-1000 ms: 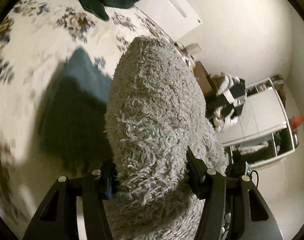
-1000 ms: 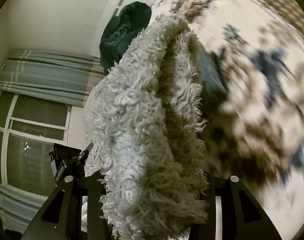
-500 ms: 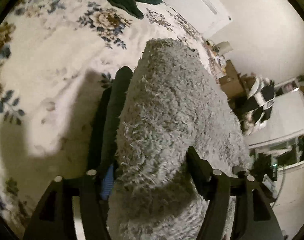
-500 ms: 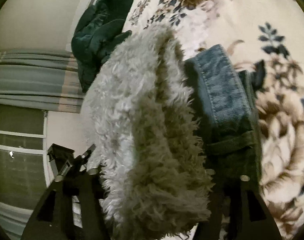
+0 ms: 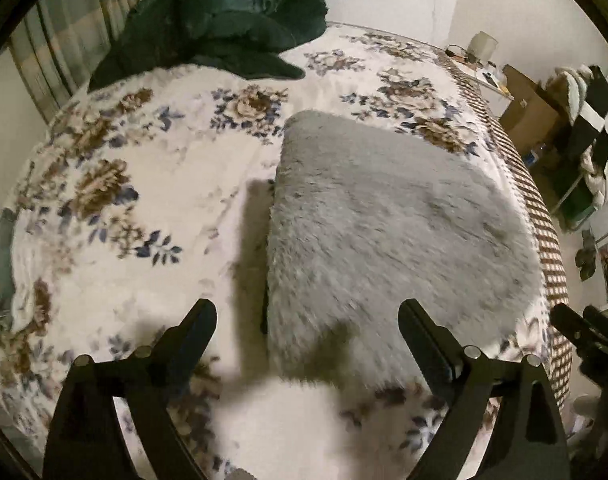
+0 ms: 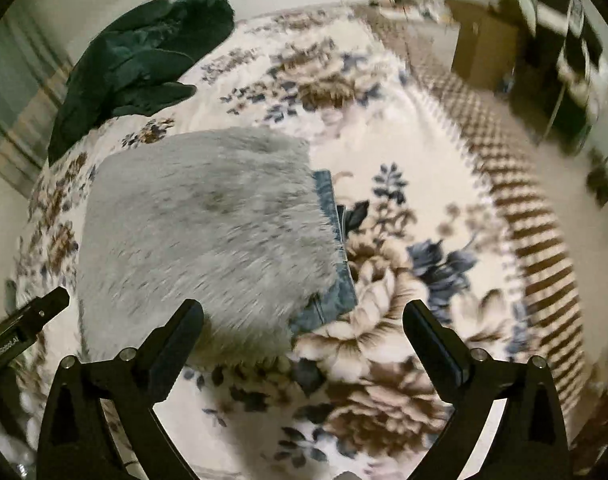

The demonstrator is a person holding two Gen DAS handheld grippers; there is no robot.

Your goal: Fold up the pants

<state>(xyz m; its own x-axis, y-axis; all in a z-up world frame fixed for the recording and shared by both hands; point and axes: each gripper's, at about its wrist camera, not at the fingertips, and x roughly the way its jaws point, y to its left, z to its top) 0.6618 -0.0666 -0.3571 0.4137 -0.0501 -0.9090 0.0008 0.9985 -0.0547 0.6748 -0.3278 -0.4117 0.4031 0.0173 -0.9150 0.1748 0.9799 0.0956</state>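
The pants lie folded flat on the floral bedspread (image 5: pixel 144 216), their grey fleece lining (image 5: pixel 384 232) facing up. In the right wrist view the fleece (image 6: pixel 208 232) covers most of the fold, and a strip of blue denim (image 6: pixel 336 260) shows along its right edge. My left gripper (image 5: pixel 308 332) is open and empty, just above the fold's near edge. My right gripper (image 6: pixel 304 332) is open and empty over the fold's near right corner. The other gripper shows at the frame edge in each view.
A dark green garment (image 5: pixel 224 24) is heaped at the head of the bed, also in the right wrist view (image 6: pixel 140 56). The bed's checked edge (image 5: pixel 544 240) runs along the right. Cardboard boxes (image 5: pixel 532 116) and shelves stand on the floor beyond it.
Both grippers have let go of the fleece pants and opened. The pants now lie flat on the bed, and both grippers have drawn back from them.
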